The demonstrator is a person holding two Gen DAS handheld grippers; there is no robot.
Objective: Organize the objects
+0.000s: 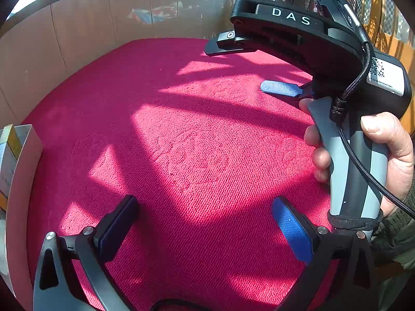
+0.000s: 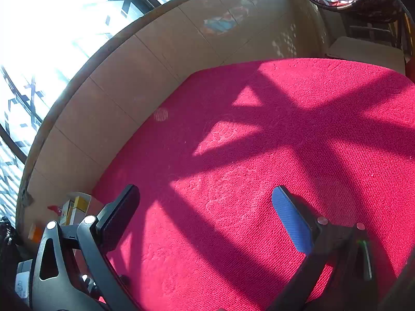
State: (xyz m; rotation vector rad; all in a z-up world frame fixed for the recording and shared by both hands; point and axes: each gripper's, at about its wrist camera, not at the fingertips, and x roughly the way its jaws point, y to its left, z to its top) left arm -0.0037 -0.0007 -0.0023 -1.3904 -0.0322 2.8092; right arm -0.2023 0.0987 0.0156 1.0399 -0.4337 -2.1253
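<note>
Your left gripper (image 1: 205, 229) and right gripper (image 2: 206, 216) both stand spread wide, holding nothing, over the bare red woven carpet (image 1: 197, 140). The only objects visible are small yellow-and-white cartons (image 2: 74, 207) in a white open box (image 1: 23, 171) at the carpet's left edge; sorting looks unstarted or finished

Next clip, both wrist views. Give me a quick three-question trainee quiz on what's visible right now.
1. True or false: the left gripper holds a box.
2. What covers the work surface? A) red woven carpet B) bare wood C) glass
3. In the left wrist view, what grips the right gripper's grey handle?

Key: 1. False, its jaws are open and hold nothing. 2. A, red woven carpet. 3. A person's hand.
</note>
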